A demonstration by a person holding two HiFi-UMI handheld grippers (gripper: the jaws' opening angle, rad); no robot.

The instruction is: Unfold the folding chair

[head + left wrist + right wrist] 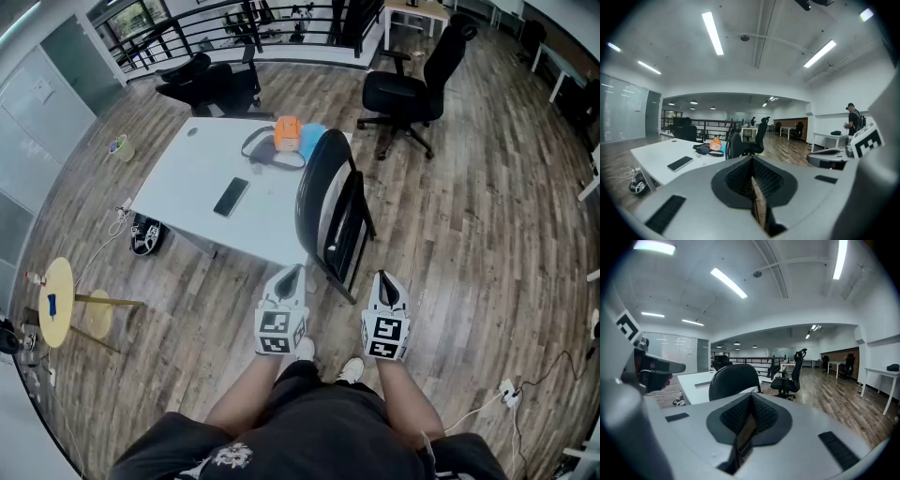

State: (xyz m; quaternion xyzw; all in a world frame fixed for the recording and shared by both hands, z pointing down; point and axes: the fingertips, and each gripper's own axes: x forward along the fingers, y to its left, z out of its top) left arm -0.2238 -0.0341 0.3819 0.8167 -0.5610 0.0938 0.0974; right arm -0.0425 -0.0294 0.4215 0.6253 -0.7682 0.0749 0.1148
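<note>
Black and folded flat, the chair (330,202) stands upright at the near edge of the tabletop (187,183), long axis vertical. It is just ahead of and between the left gripper (292,274) and right gripper (386,279), about equally near each. Both sets of fingers are clenched on nothing. Seat and hinge are hard to make out; the chair possibly leans on the tabletop.

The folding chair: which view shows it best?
The head view: the folding chair shows whole from above, back, seat and legs, beside the table. The right gripper view shows only its dark back; the left gripper view, a narrow part.
</note>
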